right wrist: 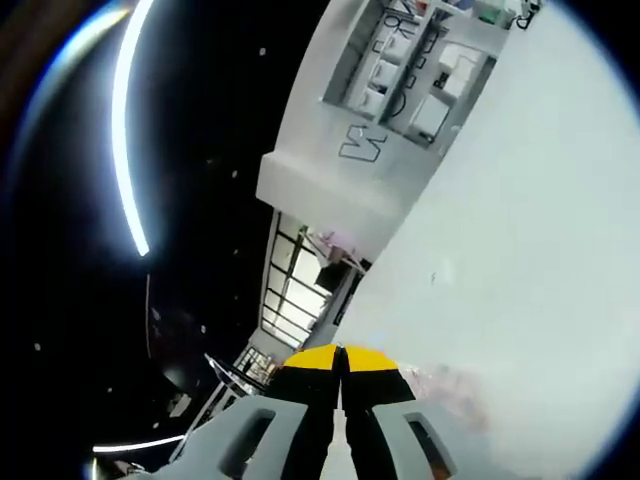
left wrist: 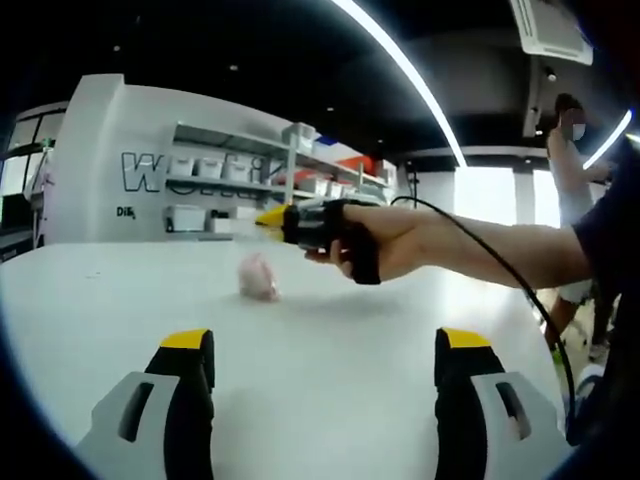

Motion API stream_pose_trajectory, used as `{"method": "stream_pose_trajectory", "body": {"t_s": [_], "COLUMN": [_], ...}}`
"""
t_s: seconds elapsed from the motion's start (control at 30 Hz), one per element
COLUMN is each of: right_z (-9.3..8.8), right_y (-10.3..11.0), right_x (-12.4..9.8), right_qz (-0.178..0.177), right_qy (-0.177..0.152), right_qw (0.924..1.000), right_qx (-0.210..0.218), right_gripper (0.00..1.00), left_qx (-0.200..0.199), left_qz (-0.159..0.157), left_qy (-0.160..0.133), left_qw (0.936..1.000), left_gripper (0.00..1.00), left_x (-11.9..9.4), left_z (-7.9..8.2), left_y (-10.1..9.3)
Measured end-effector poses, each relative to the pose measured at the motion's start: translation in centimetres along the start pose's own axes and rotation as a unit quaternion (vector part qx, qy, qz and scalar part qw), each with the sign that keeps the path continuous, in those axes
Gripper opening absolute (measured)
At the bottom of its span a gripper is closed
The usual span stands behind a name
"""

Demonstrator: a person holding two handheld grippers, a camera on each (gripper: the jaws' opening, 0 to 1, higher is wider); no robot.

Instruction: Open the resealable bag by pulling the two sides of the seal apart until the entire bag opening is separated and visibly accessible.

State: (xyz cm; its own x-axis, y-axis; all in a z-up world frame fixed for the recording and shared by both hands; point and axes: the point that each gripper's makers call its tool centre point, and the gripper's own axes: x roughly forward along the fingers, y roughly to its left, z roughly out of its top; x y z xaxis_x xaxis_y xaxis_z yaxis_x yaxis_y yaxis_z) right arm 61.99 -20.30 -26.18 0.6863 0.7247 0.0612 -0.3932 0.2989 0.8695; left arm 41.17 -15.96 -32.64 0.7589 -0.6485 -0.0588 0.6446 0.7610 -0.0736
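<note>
Left gripper view: small pink crumpled bag sits on white table at 11 o'clock, blurry, can't tell if seal is open. Left gripper jaws wide apart, nothing in them. Right gripper, in a hand, hangs above bag. Right gripper view: jaws pressed together, w/ nothing between.

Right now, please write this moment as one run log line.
left gripper open, empty | right gripper shut, raised above table | pink bag untouched on table
</note>
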Motion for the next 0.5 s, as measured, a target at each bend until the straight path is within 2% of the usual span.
{"method": "stream_pose_trajectory", "body": {"t_s": [0.1,0.37,0.47,0.5], "right_z": [-0.2,-1.1,-1.3,-1.3], "right_y": [0.2,0.6,0.9,0.9], "right_x": [0.0,0.1,0.0,0.2], "right_qz": [0.003,0.003,0.005,0.001], "right_qy": [0.003,0.021,0.029,0.027], "right_qw": [1.0000,0.9996,0.9990,0.9981], "right_qx": [0.008,-0.019,-0.034,-0.056], "right_gripper": [0.00,0.00,0.00,0.00], "left_qx": [0.000,-0.001,-0.001,-0.001], "left_qz": [0.000,0.000,0.001,0.001], "left_qy": [0.000,0.000,0.000,0.001], "left_qw": [1.0000,1.0000,1.0000,1.0000], "left_gripper": [0.90,0.90,0.90,0.90], "left_x": [0.0,0.0,0.0,0.0], "left_z": [0.0,0.1,0.1,0.0], "left_y": [0.0,0.0,0.0,0.0]}}
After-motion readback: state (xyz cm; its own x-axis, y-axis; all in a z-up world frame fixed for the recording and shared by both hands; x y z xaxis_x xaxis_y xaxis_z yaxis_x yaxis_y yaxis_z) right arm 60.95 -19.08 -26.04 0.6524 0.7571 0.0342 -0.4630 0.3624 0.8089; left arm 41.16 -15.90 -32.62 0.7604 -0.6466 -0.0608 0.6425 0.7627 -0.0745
